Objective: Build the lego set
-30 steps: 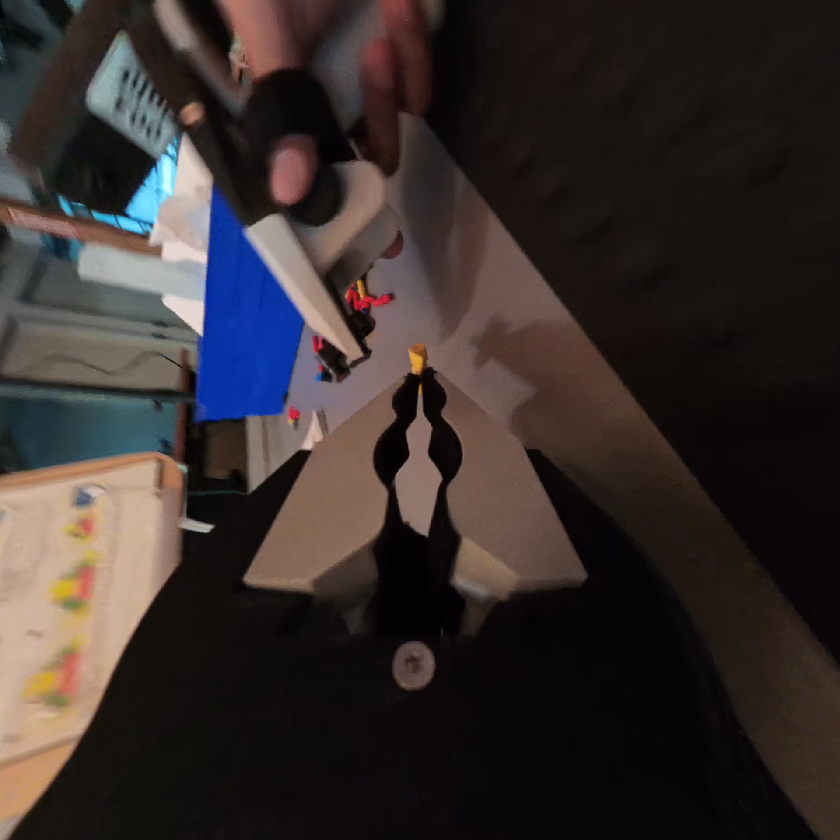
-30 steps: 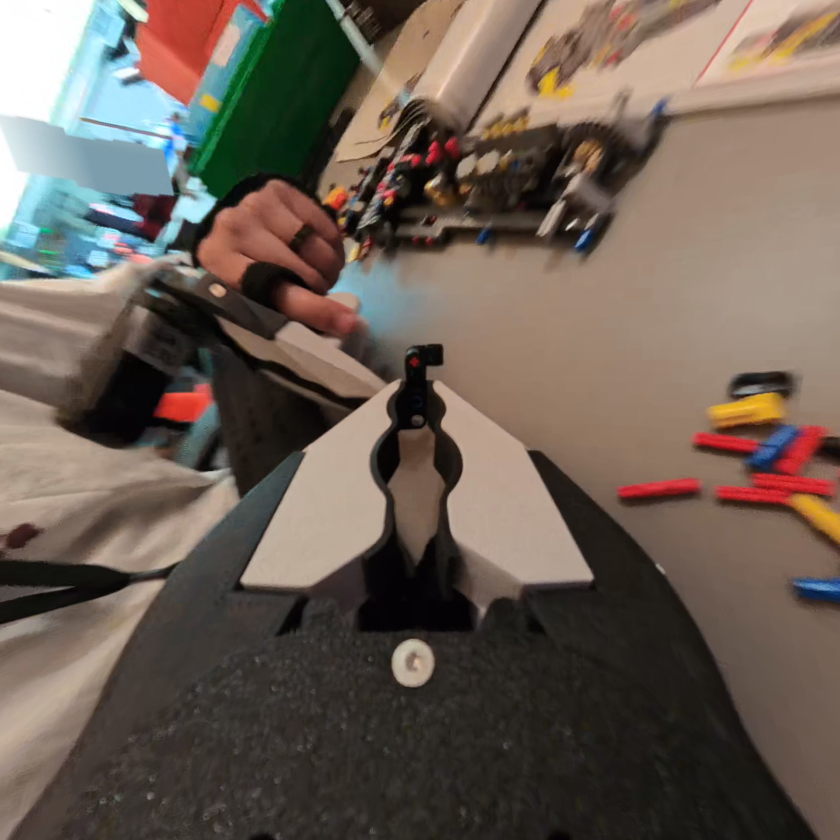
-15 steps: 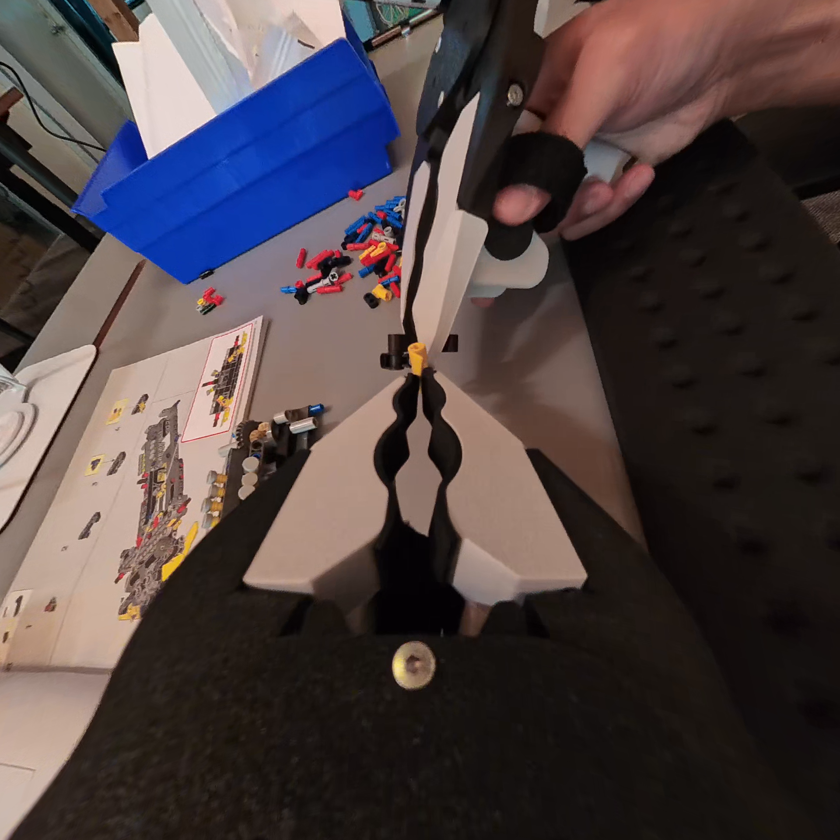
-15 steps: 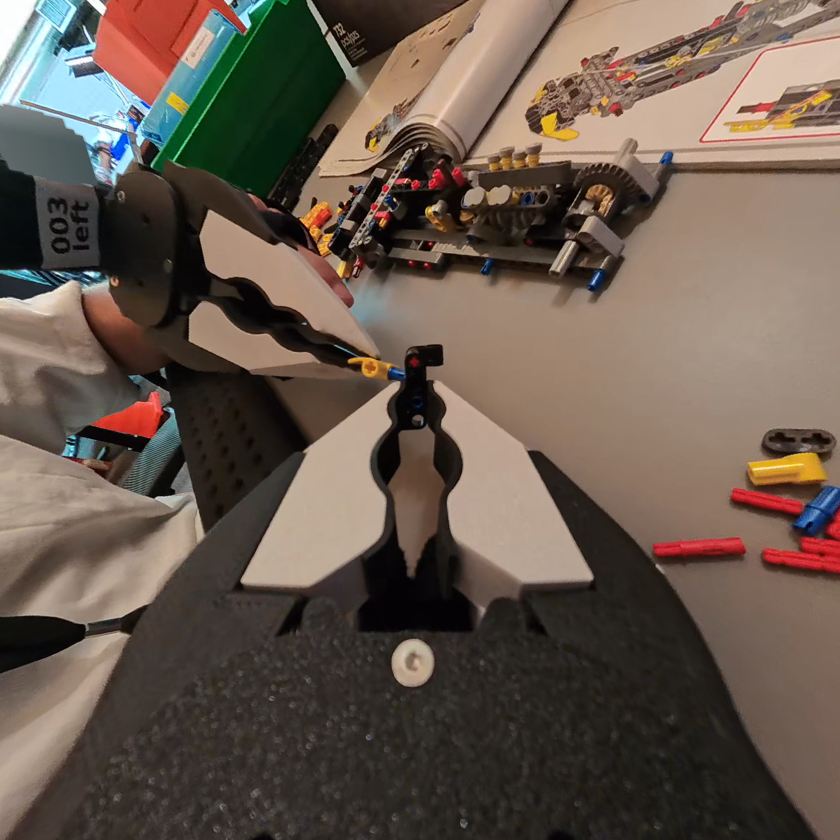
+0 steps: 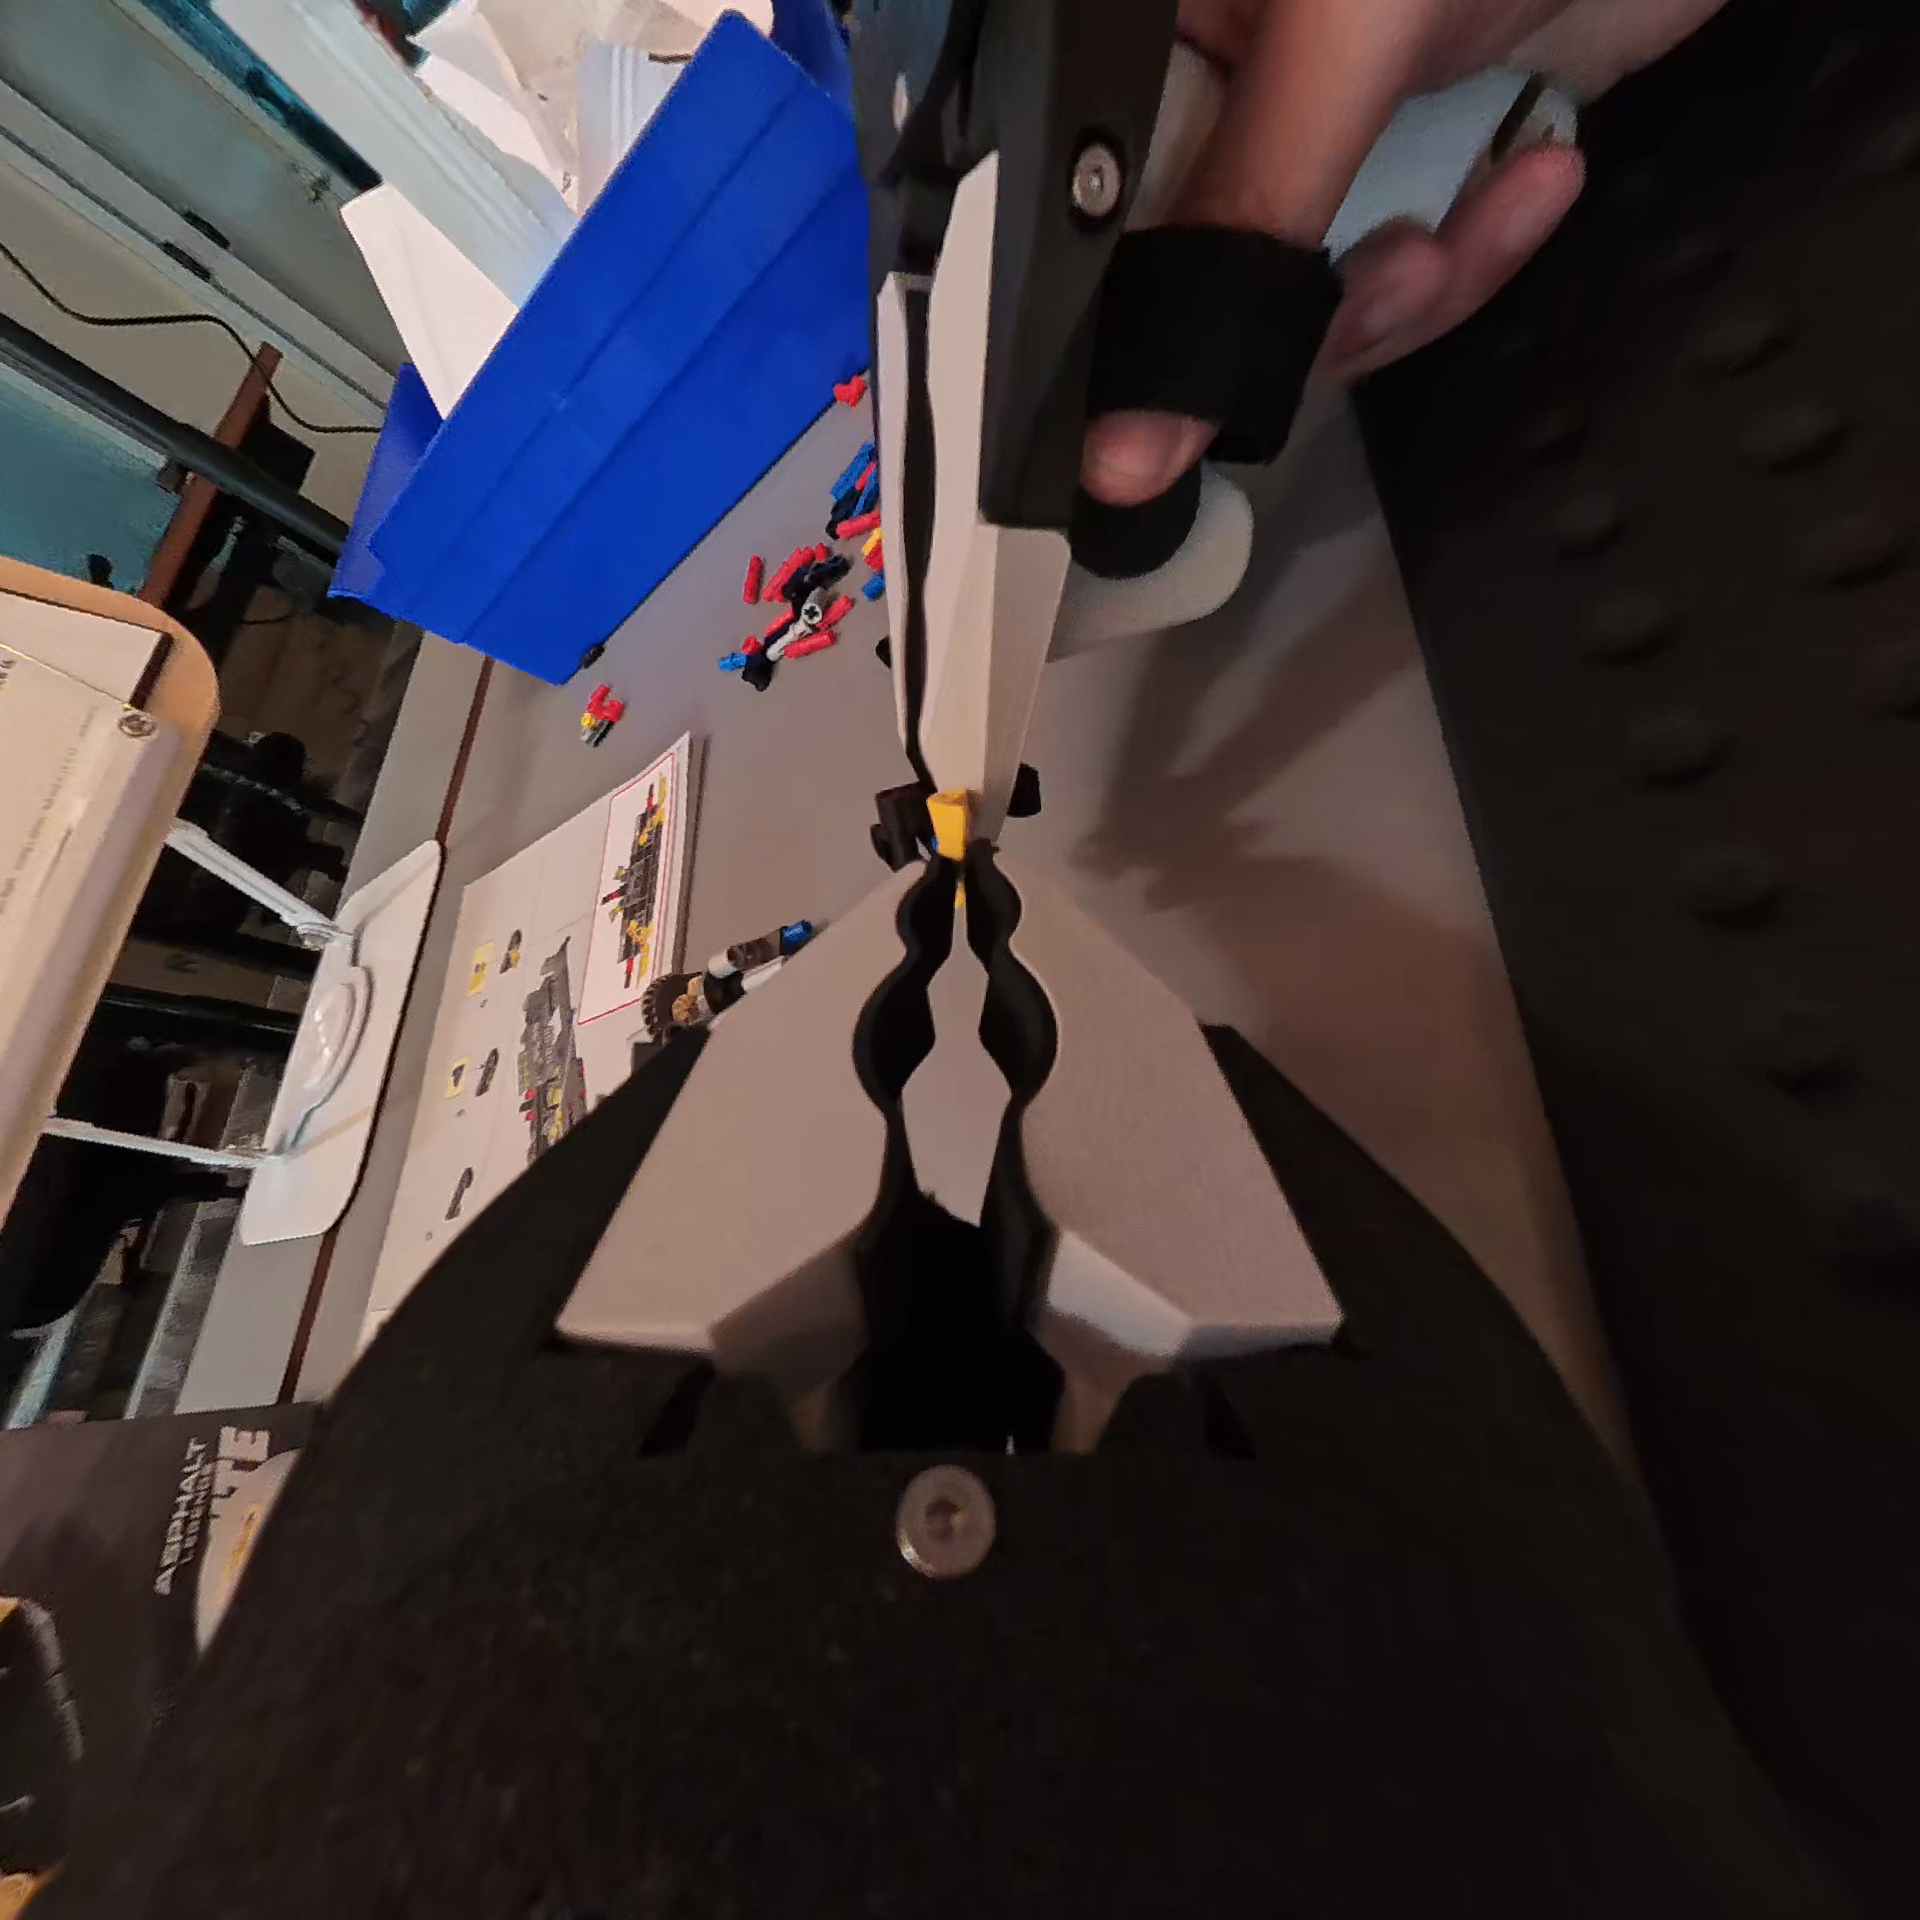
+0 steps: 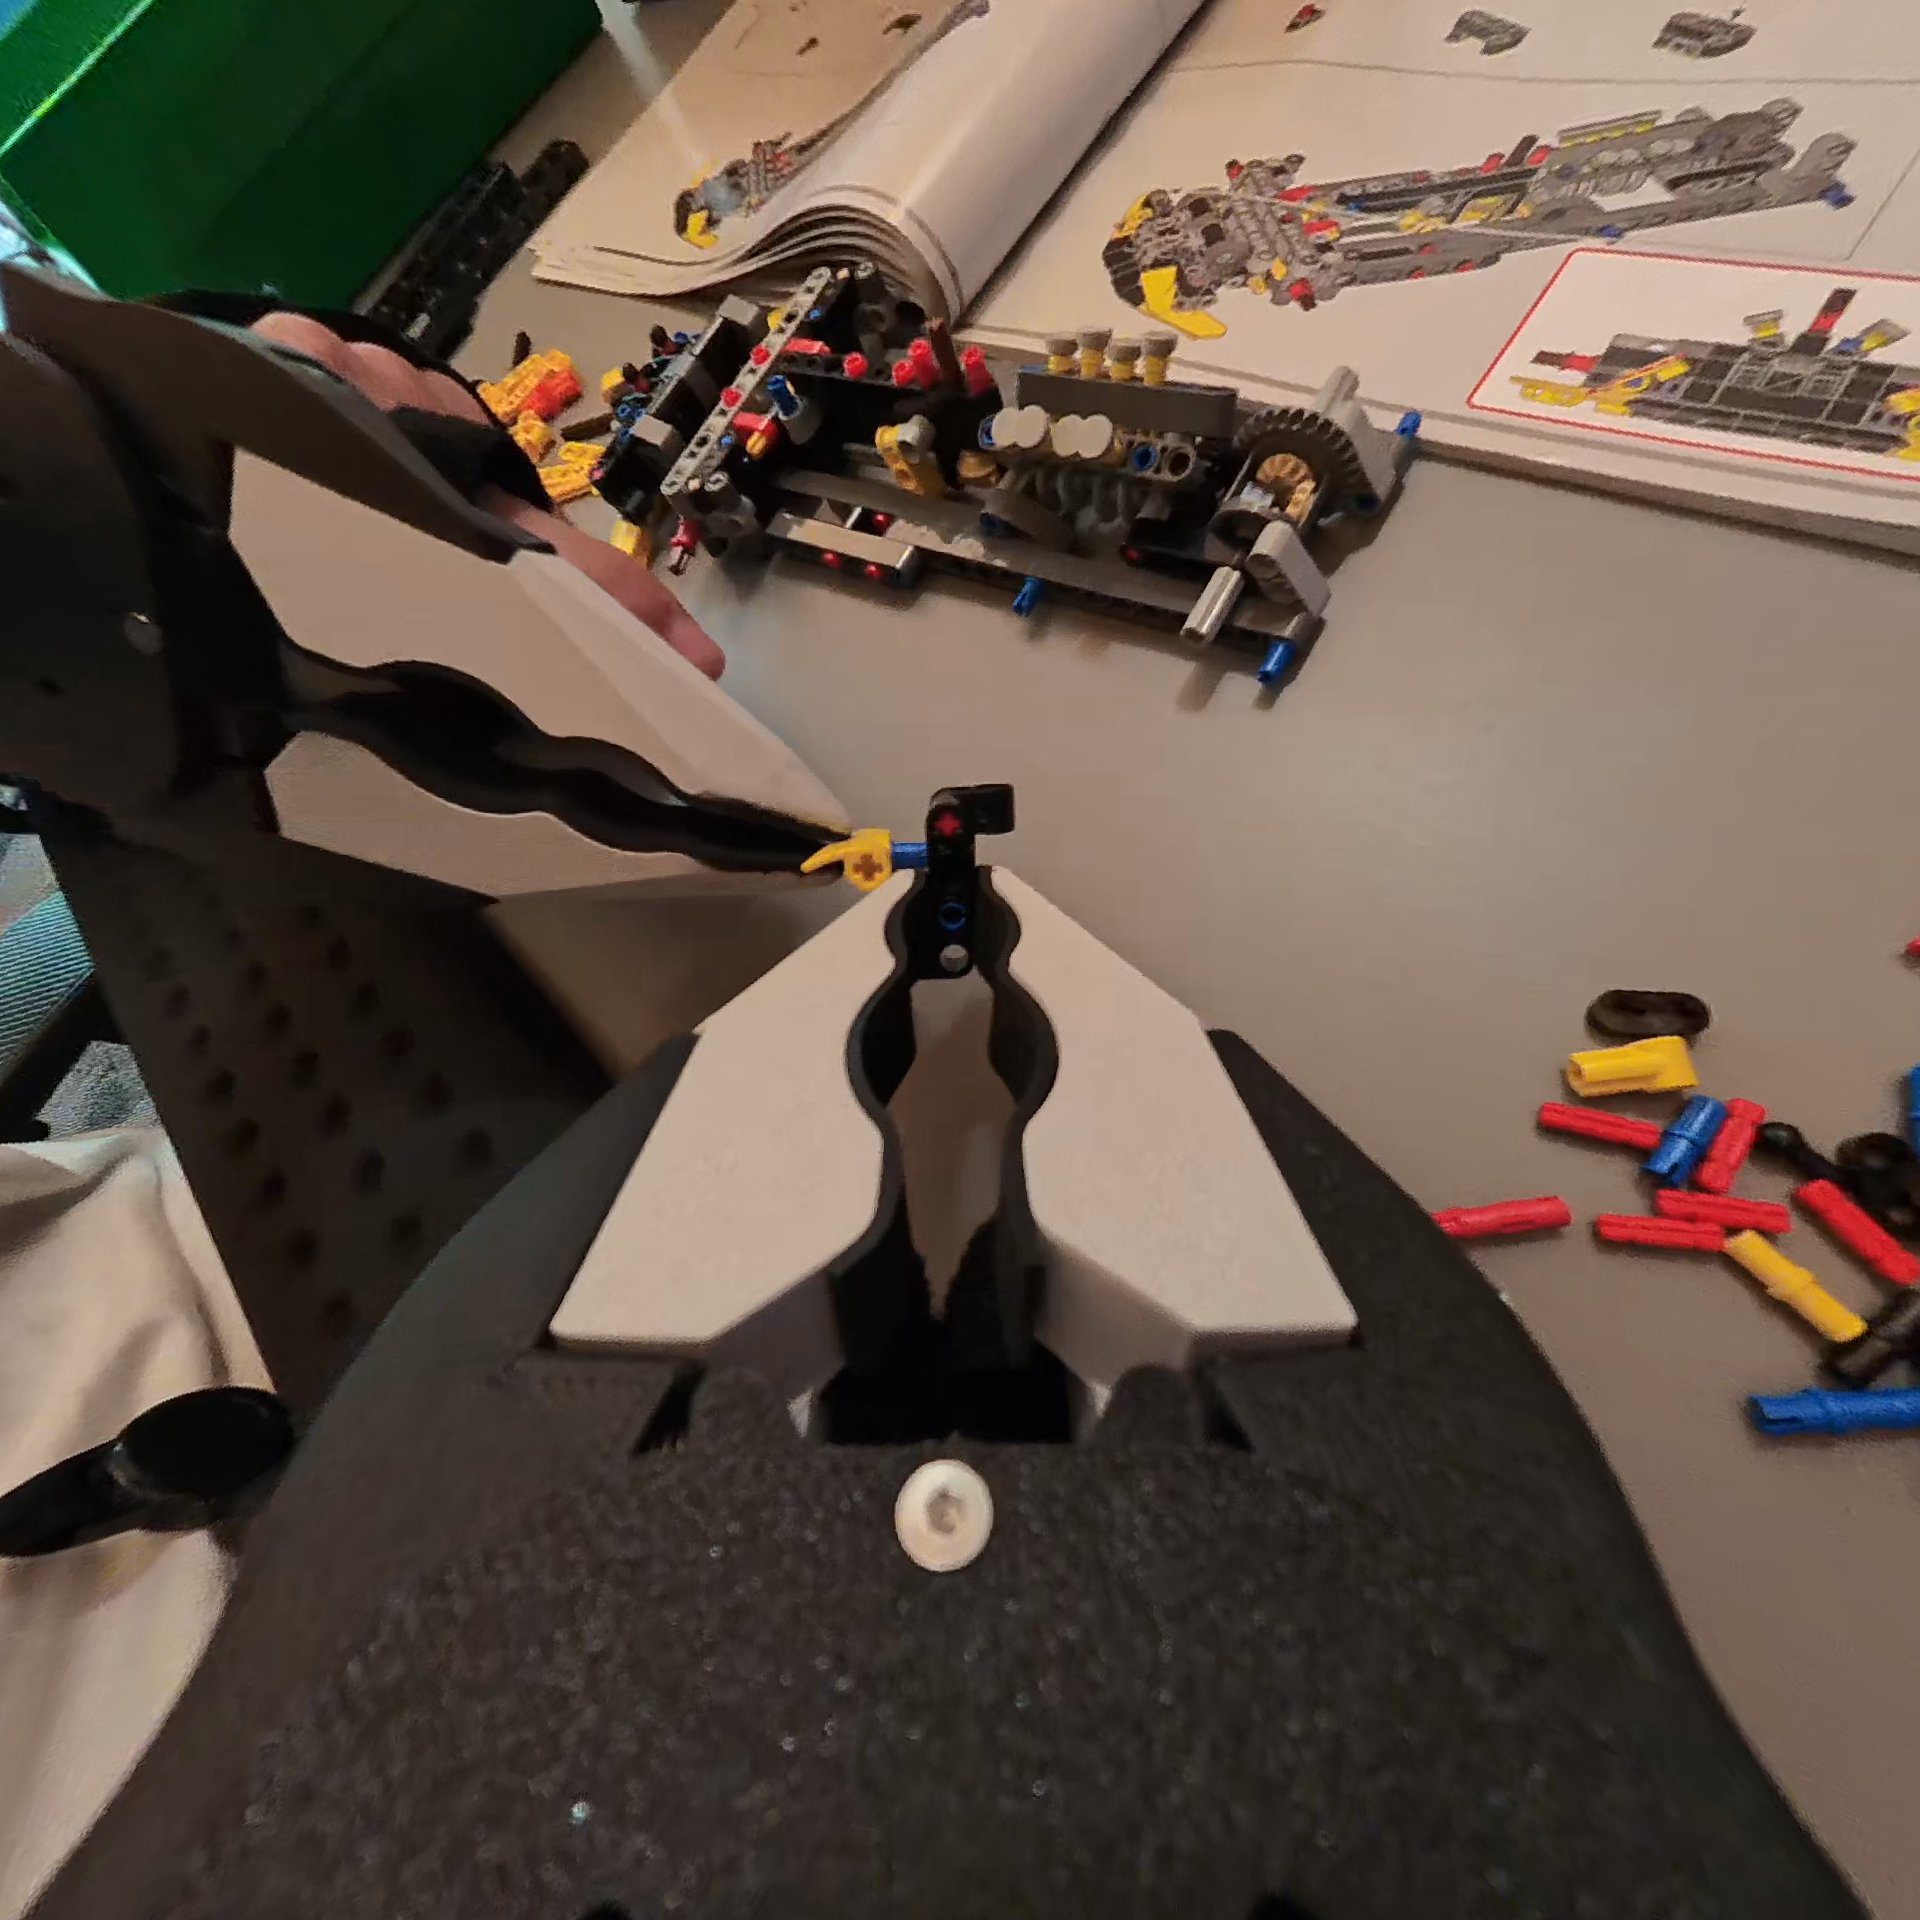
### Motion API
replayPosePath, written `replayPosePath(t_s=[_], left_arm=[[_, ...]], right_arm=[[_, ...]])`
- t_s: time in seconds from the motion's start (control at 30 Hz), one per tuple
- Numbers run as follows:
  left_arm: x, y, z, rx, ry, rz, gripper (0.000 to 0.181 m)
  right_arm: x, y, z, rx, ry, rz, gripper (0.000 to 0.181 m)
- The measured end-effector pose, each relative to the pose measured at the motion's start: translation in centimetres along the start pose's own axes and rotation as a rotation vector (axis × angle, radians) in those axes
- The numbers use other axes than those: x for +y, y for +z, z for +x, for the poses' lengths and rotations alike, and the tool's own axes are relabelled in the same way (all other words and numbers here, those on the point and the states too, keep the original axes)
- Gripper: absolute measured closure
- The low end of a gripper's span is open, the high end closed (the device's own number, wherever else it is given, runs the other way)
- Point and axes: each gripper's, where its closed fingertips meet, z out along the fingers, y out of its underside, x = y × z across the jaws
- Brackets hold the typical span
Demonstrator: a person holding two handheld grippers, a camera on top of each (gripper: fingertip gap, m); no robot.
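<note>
The left gripper (image 6: 831, 847), closed on a small yellow connector piece (image 6: 862, 854), has now pressed it closer against the black angled beam (image 6: 956, 883) gripped by the right gripper (image 6: 951, 914); joining looks nearly done.

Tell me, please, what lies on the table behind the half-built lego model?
Behind the model lies the open instruction booklet, its pages flat on the table. The model covers part of the booklet's near edge.
</note>
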Motion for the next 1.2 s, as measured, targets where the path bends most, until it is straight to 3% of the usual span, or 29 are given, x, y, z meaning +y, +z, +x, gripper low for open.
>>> replayPosePath(t_s=[0.57,1.2], left_arm=[[0.8,0.6,0.6,-0.003,0.04,-0.007,0.176],[1.7,0.0,0.8,0.102,0.01,-0.052,0.181]], right_arm=[[0.2,0.0,0.0,-0.059,0.041,-0.012,0.175],[0.9,0.6,0.2,0.09,-0.139,-0.076,0.175]])
